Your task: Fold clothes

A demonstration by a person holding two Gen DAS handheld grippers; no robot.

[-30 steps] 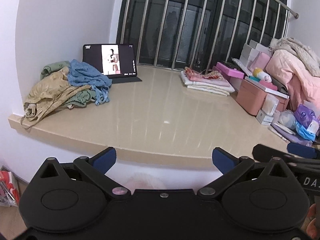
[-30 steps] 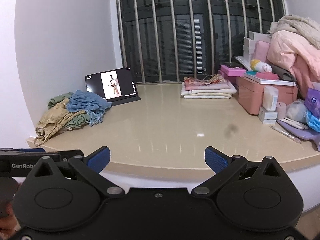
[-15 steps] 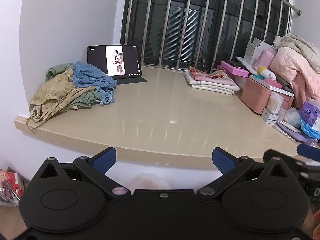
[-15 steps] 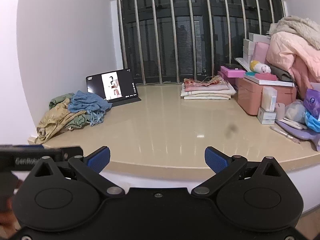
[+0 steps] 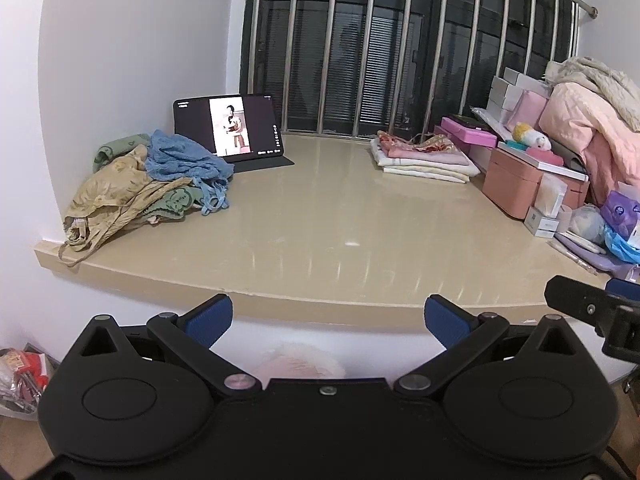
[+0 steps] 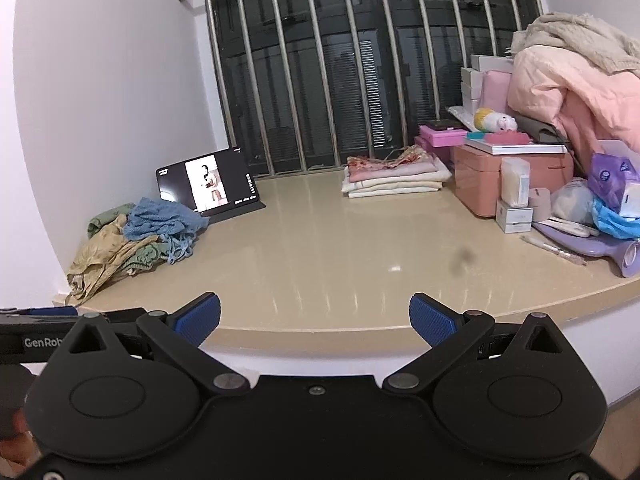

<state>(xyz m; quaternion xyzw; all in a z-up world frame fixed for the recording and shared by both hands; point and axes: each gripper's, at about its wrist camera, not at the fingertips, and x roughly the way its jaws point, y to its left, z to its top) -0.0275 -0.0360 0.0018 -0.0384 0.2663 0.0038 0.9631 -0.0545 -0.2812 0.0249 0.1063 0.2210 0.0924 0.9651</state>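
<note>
A heap of unfolded clothes (image 5: 140, 184) lies at the left end of the beige sill (image 5: 340, 240): a tan garment, a blue knit and green pieces. The same heap (image 6: 132, 244) shows in the right wrist view. A stack of folded clothes (image 5: 424, 158) sits at the back right, also the folded stack (image 6: 394, 178). My left gripper (image 5: 328, 316) is open and empty, held in front of the sill's edge. My right gripper (image 6: 314, 314) is open and empty too, beside the left one.
A tablet (image 5: 228, 126) stands lit at the back left. Pink boxes (image 5: 532, 184), small cartons, a purple pouch (image 6: 612, 176) and piled bedding (image 6: 580, 84) crowd the right end. Metal window bars (image 5: 400, 40) close the back. Red packaging (image 5: 20, 376) lies on the floor, left.
Both grippers have drawn back and tilted slightly, so the sill looks a little farther and lower. Their jaws stayed open. Nothing on the sill moved.
</note>
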